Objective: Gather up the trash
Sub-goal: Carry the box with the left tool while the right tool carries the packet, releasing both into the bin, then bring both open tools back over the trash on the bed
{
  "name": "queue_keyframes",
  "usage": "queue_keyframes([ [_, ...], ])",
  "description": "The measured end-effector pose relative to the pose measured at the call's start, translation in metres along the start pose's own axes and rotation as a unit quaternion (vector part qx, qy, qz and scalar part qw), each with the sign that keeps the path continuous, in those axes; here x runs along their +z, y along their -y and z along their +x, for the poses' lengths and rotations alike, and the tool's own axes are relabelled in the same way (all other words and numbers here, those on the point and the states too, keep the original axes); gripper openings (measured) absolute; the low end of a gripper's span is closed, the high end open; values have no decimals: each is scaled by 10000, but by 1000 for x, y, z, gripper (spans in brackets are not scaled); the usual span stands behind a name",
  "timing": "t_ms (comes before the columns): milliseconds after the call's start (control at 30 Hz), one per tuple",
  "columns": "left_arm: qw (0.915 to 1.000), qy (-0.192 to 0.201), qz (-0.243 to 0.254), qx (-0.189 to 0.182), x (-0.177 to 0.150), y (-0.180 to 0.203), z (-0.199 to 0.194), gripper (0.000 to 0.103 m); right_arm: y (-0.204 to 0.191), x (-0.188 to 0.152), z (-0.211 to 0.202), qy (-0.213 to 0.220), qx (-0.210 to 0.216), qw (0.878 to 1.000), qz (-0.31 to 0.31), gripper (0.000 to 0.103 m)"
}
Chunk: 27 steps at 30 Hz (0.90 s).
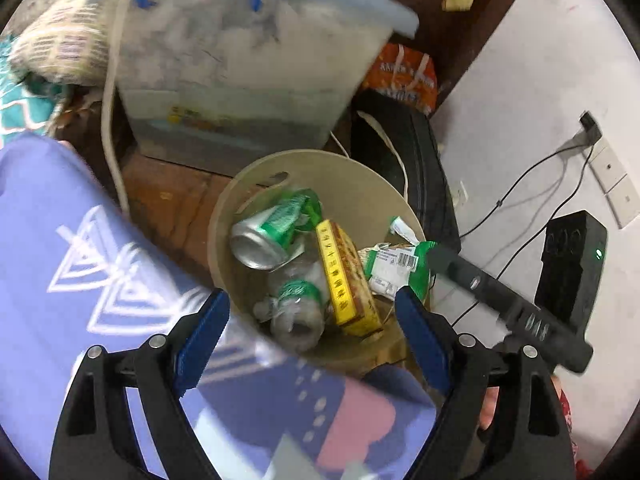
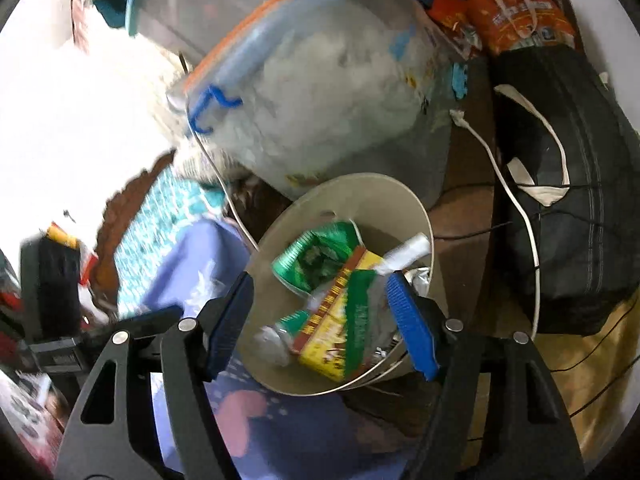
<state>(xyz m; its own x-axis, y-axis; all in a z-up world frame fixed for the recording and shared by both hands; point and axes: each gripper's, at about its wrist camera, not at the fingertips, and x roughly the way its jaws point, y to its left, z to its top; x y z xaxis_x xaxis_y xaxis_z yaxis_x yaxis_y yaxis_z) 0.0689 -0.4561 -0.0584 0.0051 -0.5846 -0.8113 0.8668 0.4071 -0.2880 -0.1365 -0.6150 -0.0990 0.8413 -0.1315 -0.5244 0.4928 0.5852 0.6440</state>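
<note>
A beige round bin stands on the floor and holds trash: a crushed green can, a yellow box, a clear bottle with a green label and a green-white wrapper. My left gripper is open and empty just above the bin's near rim. The right gripper shows in the left wrist view as a black finger at the wrapper. In the right wrist view the right gripper is open over the bin, with the wrapper and box between its fingers, not gripped.
A clear plastic storage box with blue handles stands behind the bin. A black bag with white straps and orange packets lie to the right. Purple bedding is on the left. Cables and a black device are by the wall.
</note>
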Motion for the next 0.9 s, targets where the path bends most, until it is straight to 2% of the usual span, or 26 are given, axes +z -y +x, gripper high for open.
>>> queue_keyframes([
  [67, 9999, 113, -113, 6, -6, -11, -13, 81, -12, -1, -12, 195, 72, 9998, -49, 70],
  [167, 9985, 328, -426, 94, -36, -40, -50, 81, -51, -5, -22, 354, 174, 9988, -284, 71],
  [233, 9970, 424, -611, 204, -57, -58, -70, 81, -77, -14, -21, 215, 374, 9980, -458, 71],
  [367, 9906, 648, -1042, 599, -110, -109, -116, 81, -146, -47, 1, -391, 780, 9912, -991, 71],
  [467, 9811, 776, -1477, 979, -153, -158, -151, 81, -200, -78, 29, -903, 996, 9812, -1387, 71],
  [500, 9751, 844, -1704, 1138, -172, -182, -168, 81, -218, -89, 40, -1068, 1050, 9768, -1529, 71],
  [600, 9611, 935, -2093, 1539, -202, -229, -200, 81, -269, -124, 83, -1552, 1181, 9608, -1971, 71],
  [667, 9471, 991, -2266, 2043, -218, -268, -229, 81, -298, -141, 115, -1806, 1262, 9516, -2144, 71],
  [733, 9373, 1030, -2270, 2434, -225, -296, -251, 86, -324, -155, 142, -1966, 1288, 9451, -2270, 71],
  [767, 9331, 1054, -2234, 2613, -226, -308, -261, 95, -337, -158, 156, -2023, 1290, 9426, -2322, 73],
  [800, 9299, 1087, -2108, 2812, -223, -324, -271, 94, -348, -165, 167, -2059, 1278, 9409, -2367, 76],
  [900, 9316, 974, -1749, 3033, -212, -351, -277, 94, -376, -170, 207, -2116, 1225, 9366, -2510, 80],
])
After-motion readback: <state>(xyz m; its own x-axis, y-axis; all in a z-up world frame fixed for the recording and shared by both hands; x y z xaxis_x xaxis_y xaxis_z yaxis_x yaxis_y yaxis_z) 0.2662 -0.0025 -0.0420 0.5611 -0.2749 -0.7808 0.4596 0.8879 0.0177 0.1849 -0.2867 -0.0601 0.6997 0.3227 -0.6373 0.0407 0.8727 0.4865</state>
